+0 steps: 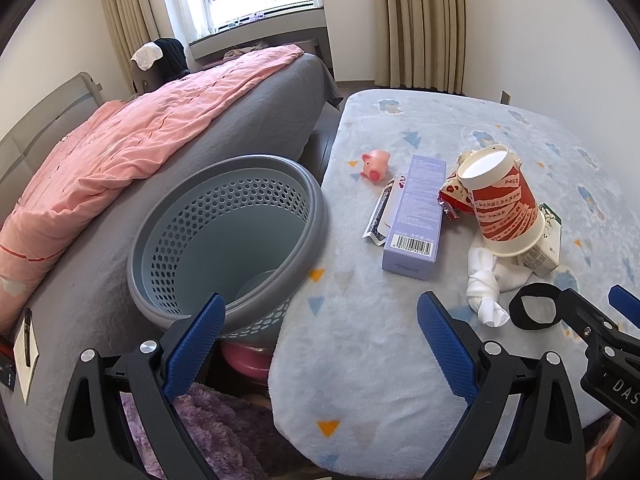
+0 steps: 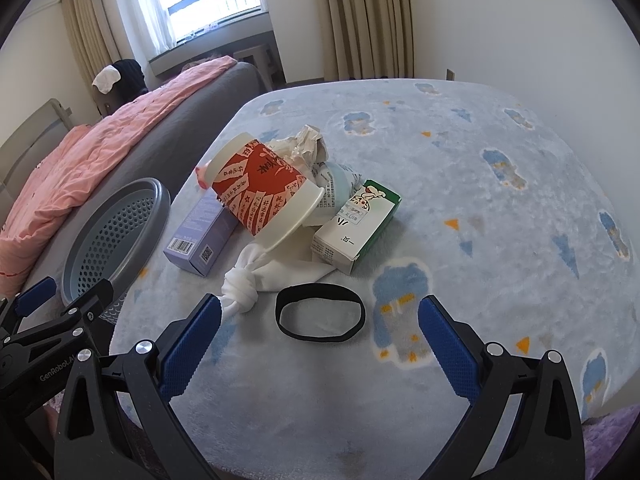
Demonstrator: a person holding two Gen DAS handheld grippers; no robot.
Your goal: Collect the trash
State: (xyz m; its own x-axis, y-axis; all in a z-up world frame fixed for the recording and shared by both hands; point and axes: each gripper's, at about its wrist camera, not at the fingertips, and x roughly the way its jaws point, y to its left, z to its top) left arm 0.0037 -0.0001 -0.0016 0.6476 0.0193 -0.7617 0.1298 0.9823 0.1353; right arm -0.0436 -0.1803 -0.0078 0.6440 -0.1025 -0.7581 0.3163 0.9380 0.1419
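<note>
A red and white paper cup [image 1: 502,206] [image 2: 266,190] lies tipped on a light blue blanket-covered table [image 1: 400,340] [image 2: 460,200]. Beside it are a purple box [image 1: 416,216] [image 2: 204,232], a green and white carton [image 1: 546,246] [image 2: 356,224], crumpled wrappers [image 1: 454,196] [image 2: 308,144], a knotted white sock [image 1: 486,284] [image 2: 256,276] and a black band [image 1: 534,306] [image 2: 320,314]. A grey perforated basket [image 1: 228,240] [image 2: 116,236] stands left of the table. My left gripper [image 1: 320,332] is open and empty by the basket rim. My right gripper [image 2: 320,336] is open and empty, above the black band.
A pink toy pig [image 1: 376,164] and a flat dark sachet [image 1: 380,216] lie near the purple box. A bed with a pink quilt [image 1: 132,140] [image 2: 80,160] runs along the left. Purple fabric [image 1: 224,432] lies below the basket.
</note>
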